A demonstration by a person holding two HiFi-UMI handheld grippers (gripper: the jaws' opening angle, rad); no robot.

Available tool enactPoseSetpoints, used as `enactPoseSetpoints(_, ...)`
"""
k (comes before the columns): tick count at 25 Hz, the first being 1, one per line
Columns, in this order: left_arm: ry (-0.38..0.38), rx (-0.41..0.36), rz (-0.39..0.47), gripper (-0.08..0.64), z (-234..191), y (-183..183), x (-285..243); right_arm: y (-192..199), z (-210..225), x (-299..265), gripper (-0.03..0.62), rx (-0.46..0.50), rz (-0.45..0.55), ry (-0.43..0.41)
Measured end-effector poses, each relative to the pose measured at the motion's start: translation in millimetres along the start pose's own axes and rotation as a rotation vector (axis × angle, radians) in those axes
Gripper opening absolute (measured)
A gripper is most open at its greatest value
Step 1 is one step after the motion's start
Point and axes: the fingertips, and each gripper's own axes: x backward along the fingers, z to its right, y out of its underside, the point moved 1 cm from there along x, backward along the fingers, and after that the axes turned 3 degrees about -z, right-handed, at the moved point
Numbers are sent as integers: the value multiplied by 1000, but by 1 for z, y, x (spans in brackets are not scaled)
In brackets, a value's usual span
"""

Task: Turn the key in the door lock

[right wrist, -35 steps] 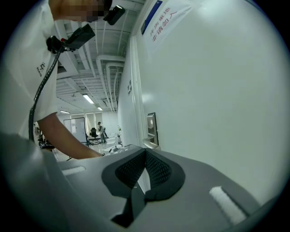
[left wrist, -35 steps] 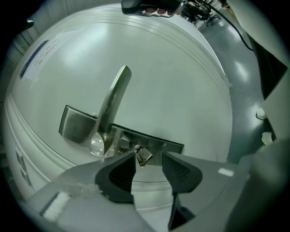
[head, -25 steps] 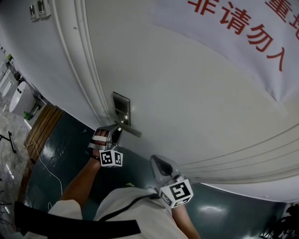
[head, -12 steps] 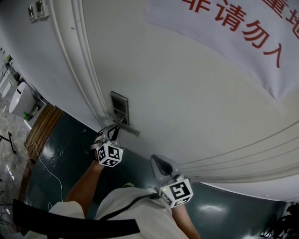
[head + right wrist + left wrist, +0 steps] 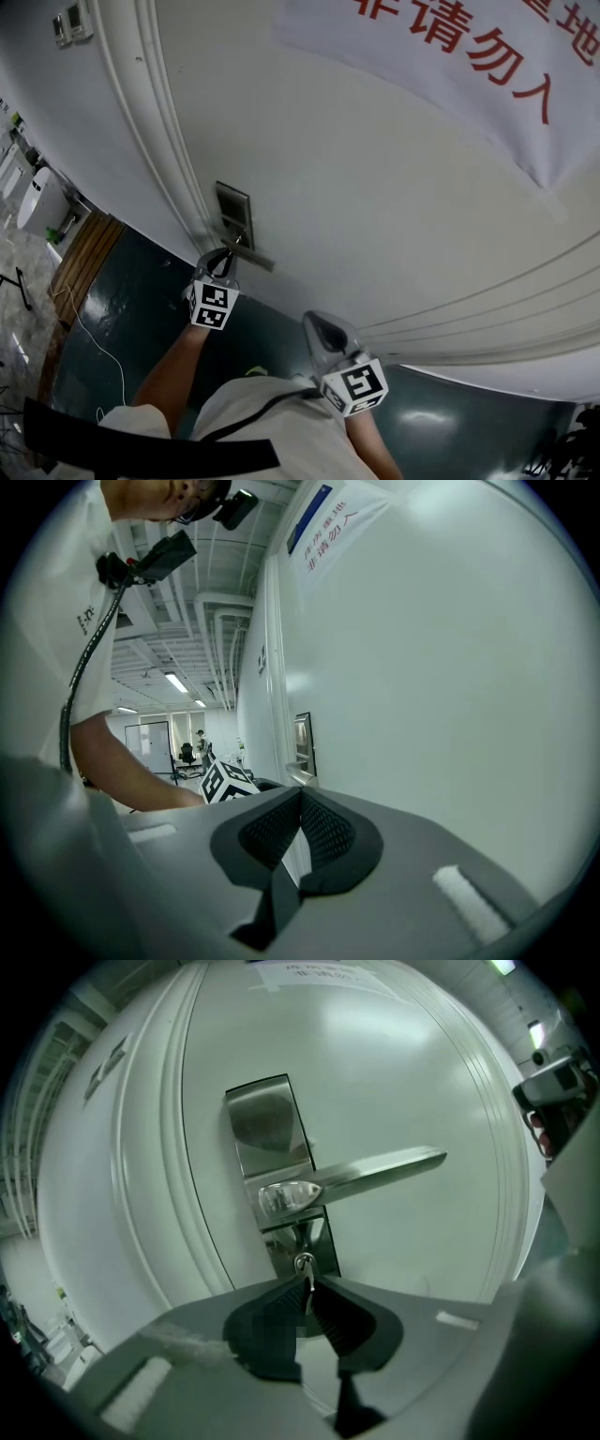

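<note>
Left gripper (image 5: 305, 1283) jaws are closing on the small silver key (image 5: 303, 1264). The key's head is pinched between the pad tips at the lower middle of the left gripper view. It stands in the lock just under the lever handle (image 5: 375, 1171) on the steel lock plate (image 5: 267, 1129). The head view shows only the gripper nosed up to that plate at centre left of the white door (image 5: 375, 206); the key is too small to pick out there. Right gripper (image 5: 300, 797) has its pads pressed together on nothing and sits apart at the lower middle of the head view. Against a second ago, the left gripper has rolled: its marker cube (image 5: 210, 306) now lies straight below the jaws, and the red-and-white patch once on top no longer shows. The right gripper has kept its place.
</note>
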Motion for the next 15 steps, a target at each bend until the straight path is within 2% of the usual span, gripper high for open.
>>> enactPoseSetpoints(7, 15, 64, 7, 29, -3, -6, 1, 2, -2, 2, 9, 1, 2, -5)
enactPoseSetpoints(15, 42, 197, 20, 29, -4, -8, 2, 4, 0, 10, 9, -1, -2, 8)
